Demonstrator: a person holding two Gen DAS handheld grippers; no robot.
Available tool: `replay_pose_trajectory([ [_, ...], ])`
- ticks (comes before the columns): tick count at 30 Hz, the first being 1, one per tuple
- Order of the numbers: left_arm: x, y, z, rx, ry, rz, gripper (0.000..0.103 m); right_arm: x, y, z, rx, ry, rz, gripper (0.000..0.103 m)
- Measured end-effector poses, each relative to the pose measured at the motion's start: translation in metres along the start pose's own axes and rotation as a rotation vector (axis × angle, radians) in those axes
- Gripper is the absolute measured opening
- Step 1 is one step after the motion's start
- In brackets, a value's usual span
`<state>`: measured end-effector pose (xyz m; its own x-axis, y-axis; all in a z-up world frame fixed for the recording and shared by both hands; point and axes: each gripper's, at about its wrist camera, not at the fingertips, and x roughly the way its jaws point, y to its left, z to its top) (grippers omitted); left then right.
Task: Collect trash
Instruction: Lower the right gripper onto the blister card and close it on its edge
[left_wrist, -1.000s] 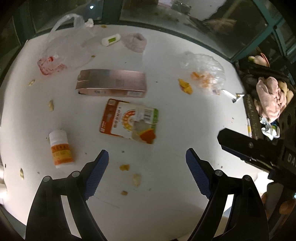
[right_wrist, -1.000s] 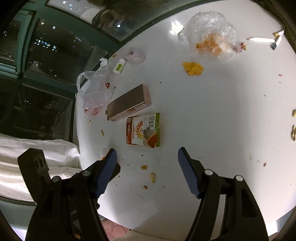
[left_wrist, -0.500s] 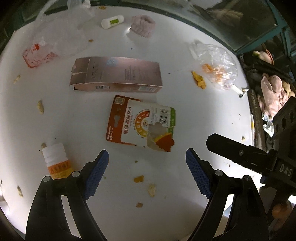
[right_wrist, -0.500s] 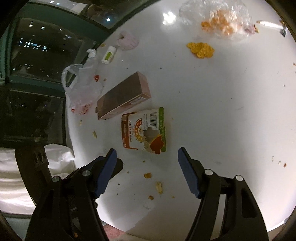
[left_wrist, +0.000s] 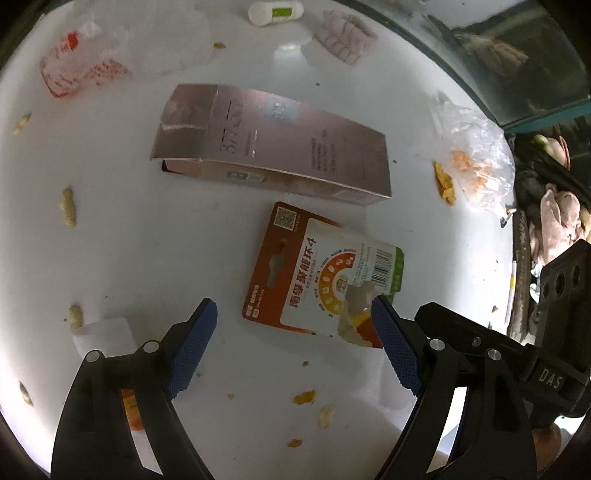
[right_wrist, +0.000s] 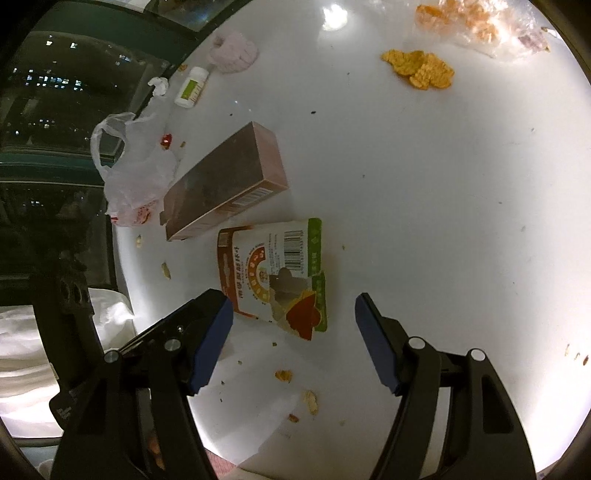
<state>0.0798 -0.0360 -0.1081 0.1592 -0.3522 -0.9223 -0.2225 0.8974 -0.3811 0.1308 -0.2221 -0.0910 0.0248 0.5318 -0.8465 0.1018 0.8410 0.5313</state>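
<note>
Table (right_wrist: 461, 229): white, round, glossy; overhead light reflected near far edge.
Window (right_wrist: 55, 110): dark glass beyond table edge; small lights visible outside.
Frame (right_wrist: 44, 166): teal, beside table.
Cloth (right_wrist: 22, 354): white, folded, below table edge.

Left gripper (left_wrist: 293, 325): black plastic frame, blue dimpled pads, silver rivets. Right gripper (right_wrist: 293, 317): same build; its black body, seen beside the left gripper, bears white "DAS" lettering.
</note>
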Motion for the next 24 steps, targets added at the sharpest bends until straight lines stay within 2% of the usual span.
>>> replay_pose_trajectory([
  [8,0.017,0.005,0.005,-0.024,0.053,-0.054,0.082,0.008,-0.005,0.009,0.027,0.020,0.050,0.066],
  [13,0.019,0.004,0.009,-0.015,0.057,-0.093,0.082,0.014,-0.006,0.013,0.035,0.037,0.064,0.066],
  [18,0.021,0.004,0.013,-0.012,0.058,-0.135,0.083,0.019,-0.013,0.016,0.089,0.052,0.117,0.066],
  [24,0.018,0.004,0.013,0.005,0.045,-0.133,0.081,0.026,-0.027,0.017,0.189,0.086,0.178,0.066],
])
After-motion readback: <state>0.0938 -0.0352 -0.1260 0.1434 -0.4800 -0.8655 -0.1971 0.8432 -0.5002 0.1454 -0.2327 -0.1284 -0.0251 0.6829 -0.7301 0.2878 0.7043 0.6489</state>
